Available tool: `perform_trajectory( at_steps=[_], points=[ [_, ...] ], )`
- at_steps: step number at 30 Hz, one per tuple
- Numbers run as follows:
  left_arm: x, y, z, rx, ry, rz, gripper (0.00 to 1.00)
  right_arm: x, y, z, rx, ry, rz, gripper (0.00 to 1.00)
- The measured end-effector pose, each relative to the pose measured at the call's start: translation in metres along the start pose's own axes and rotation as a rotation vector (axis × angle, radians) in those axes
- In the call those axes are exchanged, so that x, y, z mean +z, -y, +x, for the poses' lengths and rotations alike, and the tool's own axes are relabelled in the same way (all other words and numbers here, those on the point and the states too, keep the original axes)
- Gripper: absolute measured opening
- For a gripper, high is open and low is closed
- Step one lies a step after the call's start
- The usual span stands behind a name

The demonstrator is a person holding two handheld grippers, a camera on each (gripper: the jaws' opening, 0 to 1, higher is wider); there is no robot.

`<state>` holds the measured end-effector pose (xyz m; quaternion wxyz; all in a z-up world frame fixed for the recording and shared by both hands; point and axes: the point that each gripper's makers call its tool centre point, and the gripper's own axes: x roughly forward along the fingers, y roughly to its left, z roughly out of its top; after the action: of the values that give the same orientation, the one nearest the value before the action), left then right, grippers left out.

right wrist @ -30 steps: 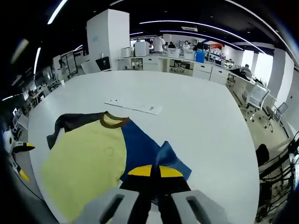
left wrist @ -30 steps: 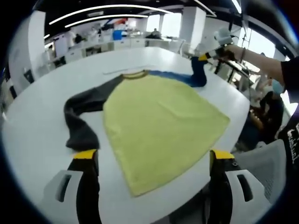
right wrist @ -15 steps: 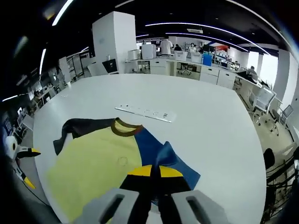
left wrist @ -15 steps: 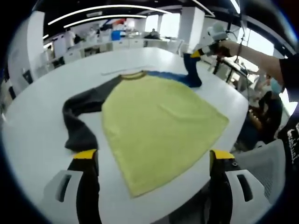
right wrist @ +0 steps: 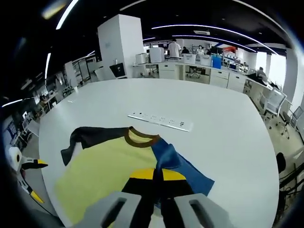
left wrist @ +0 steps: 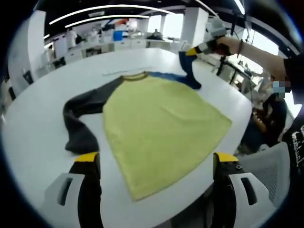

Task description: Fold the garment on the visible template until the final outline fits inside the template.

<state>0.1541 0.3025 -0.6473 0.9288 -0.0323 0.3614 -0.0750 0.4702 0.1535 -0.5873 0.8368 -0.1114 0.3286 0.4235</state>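
A yellow shirt (left wrist: 156,118) with a brown collar (left wrist: 136,75) lies flat on the round white table (left wrist: 38,118). Its dark grey sleeve (left wrist: 78,118) bends down the left side. My left gripper (left wrist: 156,157) hovers open at the shirt's hem, jaws wide apart with nothing between them. In the right gripper view my right gripper (right wrist: 157,175) is shut on the blue sleeve (right wrist: 178,164), beside the yellow body (right wrist: 104,173). The left gripper view shows the right gripper (left wrist: 197,49) holding that blue sleeve (left wrist: 188,71) raised off the table at the far right.
A white power strip (right wrist: 161,121) lies on the table beyond the collar. Office chairs (left wrist: 266,161) and a person's arm (left wrist: 256,54) stand past the table's right edge. Desks and a white pillar (right wrist: 118,52) fill the background. The left gripper (right wrist: 33,164) is at the table's left edge.
My right gripper has lifted the blue sleeve higher and carried it inward toward the collar. The left gripper has stayed still and open.
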Motion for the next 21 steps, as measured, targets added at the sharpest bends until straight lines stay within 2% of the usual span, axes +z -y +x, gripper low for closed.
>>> perform_trajectory(
  at_steps=[14, 21],
  points=[
    [-0.004, 0.000, 0.001, -0.002, -0.009, -0.013, 0.94, 0.021, -0.038, 0.020, 0.056, 0.013, -0.017, 0.00],
    [-0.003, -0.002, 0.001, 0.000, -0.005, -0.013, 0.94, 0.028, -0.049, 0.032, 0.081, 0.002, -0.034, 0.00]
  ],
)
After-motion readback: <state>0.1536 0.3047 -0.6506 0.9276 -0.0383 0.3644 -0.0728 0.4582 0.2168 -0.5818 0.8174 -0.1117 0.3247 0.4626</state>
